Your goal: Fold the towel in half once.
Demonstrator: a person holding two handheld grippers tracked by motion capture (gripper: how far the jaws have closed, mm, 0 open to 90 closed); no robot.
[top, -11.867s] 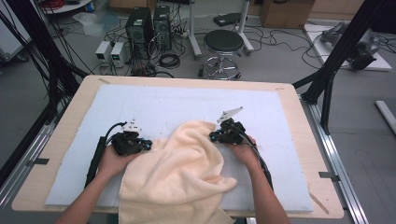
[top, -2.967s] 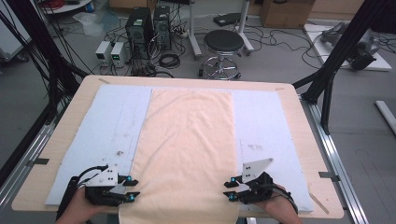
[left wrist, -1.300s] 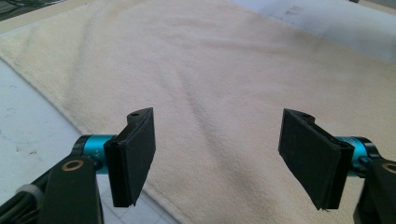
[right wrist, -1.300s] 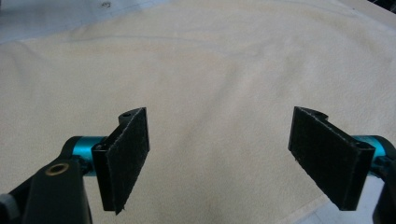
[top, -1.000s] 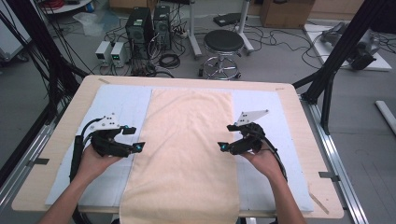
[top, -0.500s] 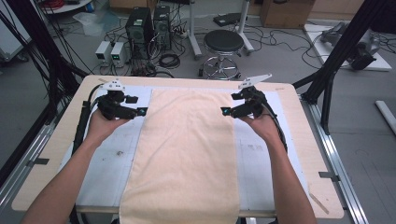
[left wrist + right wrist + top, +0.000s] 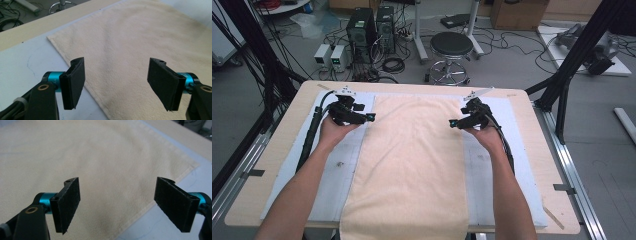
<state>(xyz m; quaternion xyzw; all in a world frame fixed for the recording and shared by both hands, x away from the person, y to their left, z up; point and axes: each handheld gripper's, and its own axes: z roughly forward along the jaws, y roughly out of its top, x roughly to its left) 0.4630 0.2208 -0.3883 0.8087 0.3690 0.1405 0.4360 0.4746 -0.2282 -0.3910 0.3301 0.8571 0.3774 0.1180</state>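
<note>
A cream towel (image 7: 412,165) lies spread flat down the middle of the table, its near end hanging over the front edge. My left gripper (image 7: 368,118) hovers open at the towel's far left corner. In the left gripper view the towel (image 7: 140,37) has its hemmed side edge running between the open jaws of the left gripper (image 7: 117,85). My right gripper (image 7: 454,123) stands open at the far right corner. In the right gripper view the right gripper (image 7: 117,205) straddles the side hem of the towel (image 7: 75,150). Neither pair of pads touches the cloth.
A pale blue-white mat (image 7: 337,165) covers the wooden table (image 7: 277,150) under the towel. Cables trail from both grippers along the forearms. Beyond the far edge stand a stool (image 7: 451,47), computer cases (image 7: 362,27) and black frame posts (image 7: 572,65).
Both hands have moved from mid-table up along the towel's side edges to its far corners, then slightly inward onto the hems. The towel lies as before.
</note>
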